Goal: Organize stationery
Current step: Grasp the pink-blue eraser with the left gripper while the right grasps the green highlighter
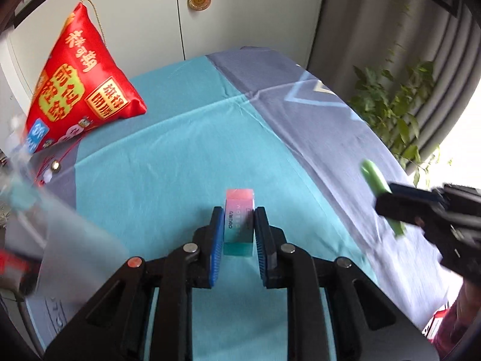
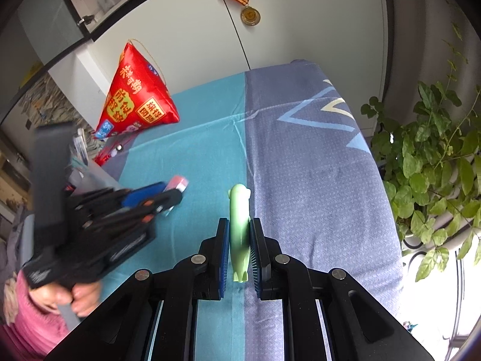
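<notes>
The fingers [image 1: 216, 240] of the left gripper [image 1: 239, 234] pinch a pastel eraser [image 1: 239, 210]; the right gripper [image 2: 239, 240] pinches a green animal-shaped pen [image 2: 239, 225]. Better to carry both slowly, with a firm squeeze.

The pink-to-teal eraser [image 1: 239, 222] is showing the brand "deli" printed sideways along its sleeve, while the red pyramid-shaped cushion [image 1: 78, 90] is carrying yellow Chinese characters too distorted to be reading reliably.

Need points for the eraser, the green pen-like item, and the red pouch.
eraser [image 1: 239, 210]: left wrist view, on its printed sleeve between the pads.
green pen-like item [image 2: 239, 228]: right wrist view, mid-body between the pads.
red pouch [image 2: 135, 102]: right wrist view, centre of its printed front face.
</notes>
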Demonstrator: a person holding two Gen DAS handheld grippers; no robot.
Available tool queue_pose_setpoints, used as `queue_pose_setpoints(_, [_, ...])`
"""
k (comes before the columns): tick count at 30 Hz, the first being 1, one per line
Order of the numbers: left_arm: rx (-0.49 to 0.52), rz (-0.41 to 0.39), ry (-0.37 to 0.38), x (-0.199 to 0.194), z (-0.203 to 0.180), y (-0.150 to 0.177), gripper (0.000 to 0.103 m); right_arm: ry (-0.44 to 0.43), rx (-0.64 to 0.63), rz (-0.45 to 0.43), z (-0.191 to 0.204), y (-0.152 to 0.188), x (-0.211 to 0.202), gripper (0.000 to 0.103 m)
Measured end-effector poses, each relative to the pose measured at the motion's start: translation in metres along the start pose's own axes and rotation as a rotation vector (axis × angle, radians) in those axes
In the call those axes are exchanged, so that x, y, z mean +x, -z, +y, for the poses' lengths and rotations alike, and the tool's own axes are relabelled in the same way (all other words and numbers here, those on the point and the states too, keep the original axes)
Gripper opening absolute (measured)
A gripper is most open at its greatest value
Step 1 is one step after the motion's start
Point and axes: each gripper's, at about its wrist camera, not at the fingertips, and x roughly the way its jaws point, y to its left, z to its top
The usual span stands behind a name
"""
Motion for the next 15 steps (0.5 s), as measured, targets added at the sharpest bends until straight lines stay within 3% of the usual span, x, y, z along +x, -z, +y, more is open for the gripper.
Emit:
queue_pose_setpoints(7, [0.024, 0.02, 0.008, -0.033, 0.004, 0.055, 0.018, 0.02, -0.051, 0.075, 0.014, 0.021, 0.011, 0.014])
queue_pose_setpoints(15, [0.015, 0.039, 0.02, -0.041, 0.014, 0.092, 0.019, -0.013, -0.162, 0.141, 0.045, 0.048, 0.011, 0.014])
